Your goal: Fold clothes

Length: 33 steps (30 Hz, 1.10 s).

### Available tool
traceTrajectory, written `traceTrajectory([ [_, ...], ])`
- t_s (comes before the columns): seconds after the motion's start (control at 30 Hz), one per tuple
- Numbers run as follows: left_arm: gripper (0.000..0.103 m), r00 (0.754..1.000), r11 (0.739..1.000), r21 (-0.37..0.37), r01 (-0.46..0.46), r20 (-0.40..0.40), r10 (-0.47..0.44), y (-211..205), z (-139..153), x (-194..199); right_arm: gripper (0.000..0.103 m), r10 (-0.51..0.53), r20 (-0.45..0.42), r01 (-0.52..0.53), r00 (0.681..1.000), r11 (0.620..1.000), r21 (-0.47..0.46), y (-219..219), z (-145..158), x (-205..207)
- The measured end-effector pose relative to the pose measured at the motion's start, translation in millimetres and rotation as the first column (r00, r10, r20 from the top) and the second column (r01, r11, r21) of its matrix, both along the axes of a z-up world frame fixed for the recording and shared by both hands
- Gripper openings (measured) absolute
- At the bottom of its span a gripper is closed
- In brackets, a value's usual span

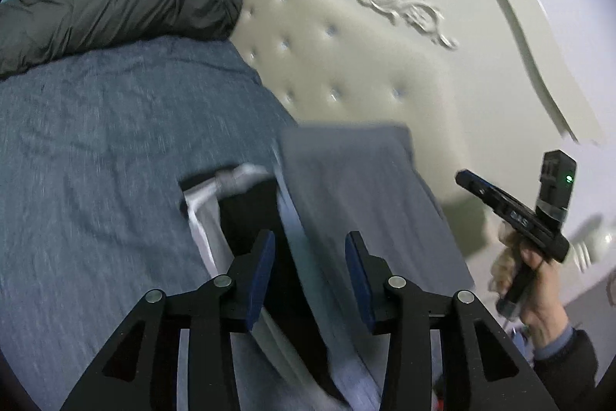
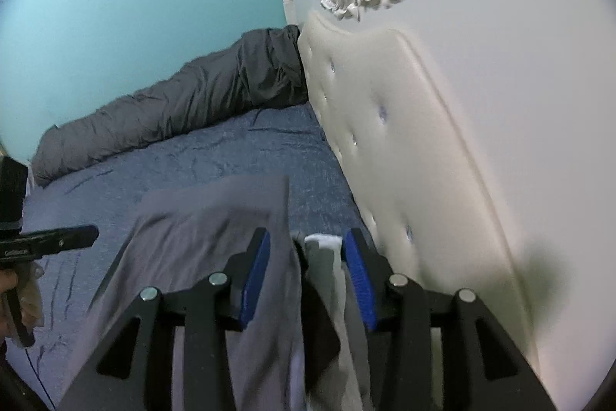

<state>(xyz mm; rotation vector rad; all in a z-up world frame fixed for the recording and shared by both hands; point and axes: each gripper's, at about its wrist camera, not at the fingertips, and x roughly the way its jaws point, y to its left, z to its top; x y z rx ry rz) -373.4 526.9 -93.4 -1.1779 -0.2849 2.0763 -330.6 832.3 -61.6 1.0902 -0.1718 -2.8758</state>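
Both grippers, left gripper (image 1: 310,270) and right gripper (image 2: 306,270), spread, jaws straddling grey garment (image 1: 346,187) lifted over bed (image 1: 96,141); fold stage unclear.

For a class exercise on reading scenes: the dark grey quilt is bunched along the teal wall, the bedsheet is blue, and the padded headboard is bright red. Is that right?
Not quite. The headboard is cream, not red, as the right wrist view shows plainly. The rest stands: the dark grey quilt lies bunched along the teal wall and the bedsheet is blue.

Blue-sheeted bed (image 2: 238,156), dark grey duvet (image 2: 184,103) along wall side
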Motion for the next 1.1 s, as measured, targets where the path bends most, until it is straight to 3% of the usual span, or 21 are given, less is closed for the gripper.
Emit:
traceTrajectory([
  [0.13,0.043,1.000,1.000,-0.007,0.026,0.012,-0.026,-1,6,42,0.042,-0.012,-0.001,0.012,1.000,0.999,-0.044,0,-6,44],
  [0.33,0.054,0.997,0.995,-0.076,0.069,-0.012,-0.070,11,14,86,0.042,-0.020,0.042,0.022,0.999,0.998,-0.055,-3,-14,74],
  [0.67,0.055,0.994,0.987,-0.125,0.105,0.032,-0.102,23,-7,97,0.044,-0.003,0.059,0.006,0.998,0.998,-0.062,-12,-7,105],
  [0.7,0.053,0.994,0.985,-0.128,0.112,0.033,-0.109,24,-9,98,0.044,-0.001,0.060,0.005,0.998,0.998,-0.066,-13,-7,105],
  [0.77,0.008,0.992,0.983,-0.134,0.127,0.034,-0.123,24,-14,98,0.044,0.002,0.064,0.003,0.998,0.998,-0.070,-14,-8,105],
  [0.8,0.003,0.991,0.981,-0.137,0.134,0.035,-0.130,25,-16,98,0.044,0.001,0.066,0.004,0.998,0.997,-0.073,-13,-9,105],
  [1.1,0.003,0.993,0.993,-0.043,0.114,0.043,-0.112,-10,-17,95,0.044,0.008,0.092,0.001,0.996,0.995,-0.102,-14,-19,106],
])
